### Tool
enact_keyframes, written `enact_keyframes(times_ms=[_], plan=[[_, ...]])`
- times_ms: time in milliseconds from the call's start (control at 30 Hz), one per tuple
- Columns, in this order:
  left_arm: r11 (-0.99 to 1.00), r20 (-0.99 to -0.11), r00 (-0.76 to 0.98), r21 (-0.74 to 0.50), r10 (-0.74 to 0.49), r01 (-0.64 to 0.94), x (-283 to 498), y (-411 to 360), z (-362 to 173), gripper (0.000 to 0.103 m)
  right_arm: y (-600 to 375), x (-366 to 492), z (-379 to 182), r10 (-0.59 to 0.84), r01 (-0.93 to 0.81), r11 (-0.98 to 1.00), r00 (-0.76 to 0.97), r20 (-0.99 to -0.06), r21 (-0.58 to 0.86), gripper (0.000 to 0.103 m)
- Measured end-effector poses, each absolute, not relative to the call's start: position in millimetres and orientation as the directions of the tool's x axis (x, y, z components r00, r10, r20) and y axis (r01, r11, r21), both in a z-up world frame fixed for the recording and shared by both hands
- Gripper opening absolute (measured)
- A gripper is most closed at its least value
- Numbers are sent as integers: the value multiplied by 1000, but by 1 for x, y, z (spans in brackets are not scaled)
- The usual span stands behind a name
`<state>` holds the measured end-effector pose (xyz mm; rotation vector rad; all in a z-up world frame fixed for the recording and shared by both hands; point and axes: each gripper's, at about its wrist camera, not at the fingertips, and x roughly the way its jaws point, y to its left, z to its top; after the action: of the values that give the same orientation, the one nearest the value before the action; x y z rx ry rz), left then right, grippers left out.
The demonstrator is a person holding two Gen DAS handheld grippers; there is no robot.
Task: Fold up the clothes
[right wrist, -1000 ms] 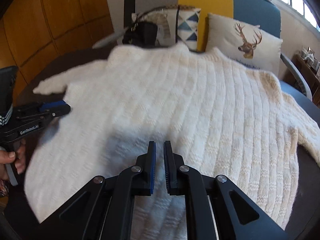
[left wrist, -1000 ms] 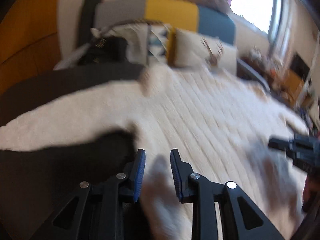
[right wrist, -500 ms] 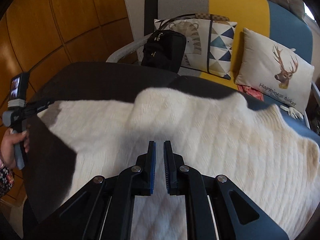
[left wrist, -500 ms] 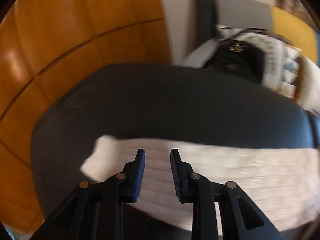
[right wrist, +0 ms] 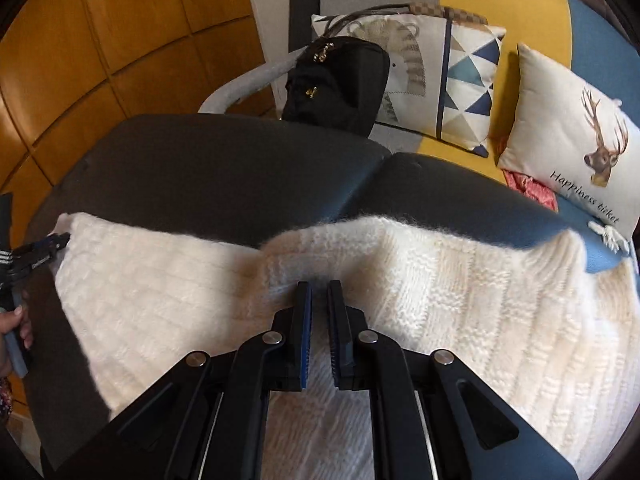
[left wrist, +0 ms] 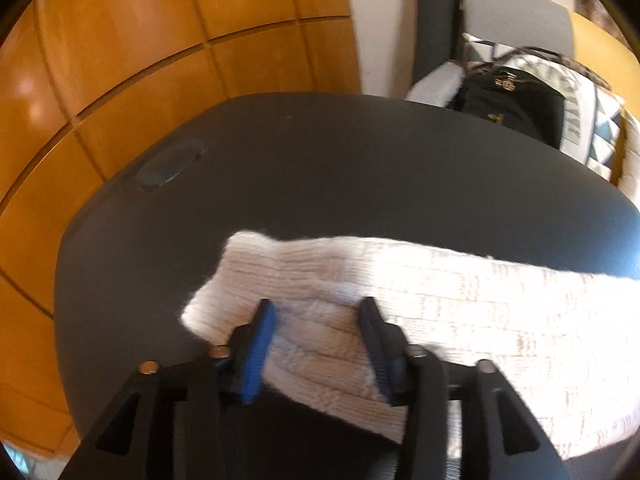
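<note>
A cream knitted sweater (right wrist: 440, 280) lies spread on the dark table (right wrist: 220, 160). In the left wrist view one sleeve (left wrist: 440, 300) stretches across the table, its cuff at the left. My left gripper (left wrist: 316, 316) straddles that sleeve near the cuff. Its jaws are opening, the knit lies between them and the pads do not press on it. In the right wrist view it shows at the sleeve end (right wrist: 52, 244). My right gripper (right wrist: 319, 292) is shut just in front of the raised collar, over the sweater's body, with nothing seen between its pads.
A black bag (right wrist: 340, 80) and patterned cushions (right wrist: 452, 84) sit on a sofa behind the table. A deer cushion (right wrist: 572, 132) lies at the right. Wooden wall panels (left wrist: 160, 40) stand at the left. A hand (right wrist: 12, 328) holds the left gripper at the table's left edge.
My left gripper swung from the sweater's body out to the sleeve cuff, and its jaws have widened. My right gripper travelled up the sweater to the collar, still shut.
</note>
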<state>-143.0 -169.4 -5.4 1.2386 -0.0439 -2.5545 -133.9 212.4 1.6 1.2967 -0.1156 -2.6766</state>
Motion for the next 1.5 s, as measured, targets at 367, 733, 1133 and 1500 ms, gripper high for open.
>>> enact_keyframes(times_ms=[367,733,1133,1500], plan=[[-916,-763,-561,99,-320,388,-145,-188,-17,86,208,-157,-6,-117,50,-993,-626,-771,111,5],[-916,-763,-570,70,-305,396,-134,-197,-19,89,270,-133,28,-168,-20,-971,-655,-736,240,7],[-902,-762,-566,55,-315,428,-133,-201,-21,97,254,-168,-12,-27,-65,-994,-648,-761,90,4],[-903,-762,-572,41,-305,427,-134,-206,-22,97,196,-125,17,-260,176,-966,-618,-742,192,11]])
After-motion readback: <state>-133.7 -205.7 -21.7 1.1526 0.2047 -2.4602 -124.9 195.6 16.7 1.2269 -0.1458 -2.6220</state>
